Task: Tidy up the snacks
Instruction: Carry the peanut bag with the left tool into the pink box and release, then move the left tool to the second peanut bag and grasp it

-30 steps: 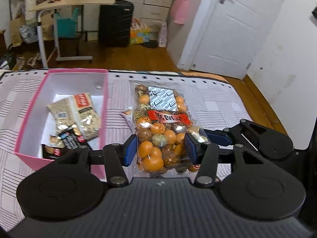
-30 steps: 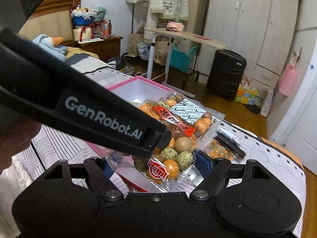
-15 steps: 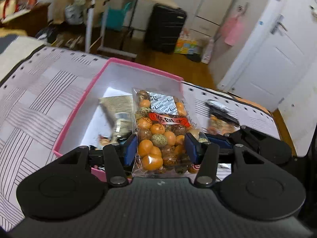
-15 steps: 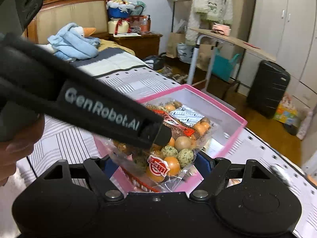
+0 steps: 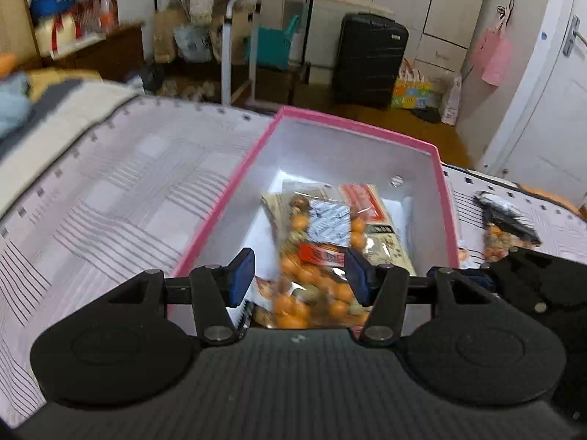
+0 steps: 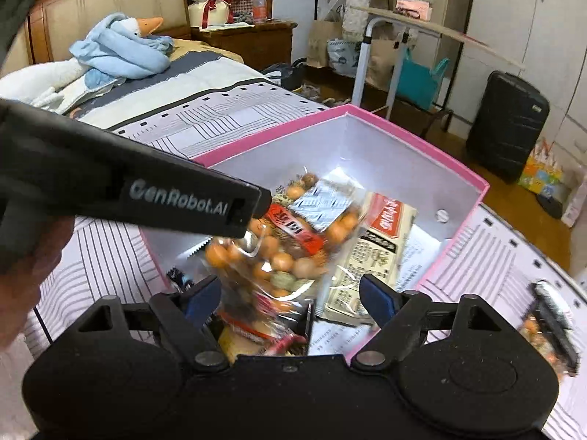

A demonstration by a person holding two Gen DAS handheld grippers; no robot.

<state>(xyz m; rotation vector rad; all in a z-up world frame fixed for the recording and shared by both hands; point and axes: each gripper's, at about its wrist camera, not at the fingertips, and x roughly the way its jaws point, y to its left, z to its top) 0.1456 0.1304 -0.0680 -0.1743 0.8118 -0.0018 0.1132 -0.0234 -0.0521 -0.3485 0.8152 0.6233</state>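
Left gripper (image 5: 299,278): black body with blue pads, jaws parted and just been opening; the snack bag sits between them, the left pad clear of it, the right pad at its edge, contact too blurred to tell.
Right gripper (image 6: 290,295): same black build, jaws spread wide and just been opening; the lower end of the bag lies between the pads with a gap on the right side.
Snack bag (image 5: 319,256): clear crinkled plastic, full of small round orange, brown and speckled pieces, with a red label band and a white printed sachet; it is over the open box, blurred.
Box (image 5: 445,198): rectangular cardboard, pink rim and outside, plain white inside, with a small round hole in one wall; it rests on the bed.
Inside the box: a flat beige printed packet (image 6: 381,253) with a red header, lying under the bag, plus other wrappers near the front, partly hidden.
Surface: bedspread (image 5: 121,190), pale fabric with thin dark stripe blocks.
Second bag (image 5: 504,227): similar orange snacks with a dark top, on the bedspread right of the box.
Room: wooden floor, a black ribbed suitcase (image 5: 370,58), white wardrobe doors, a folding table (image 6: 433,33), a wooden headboard, a blue plush goose (image 6: 124,47) on the bed.
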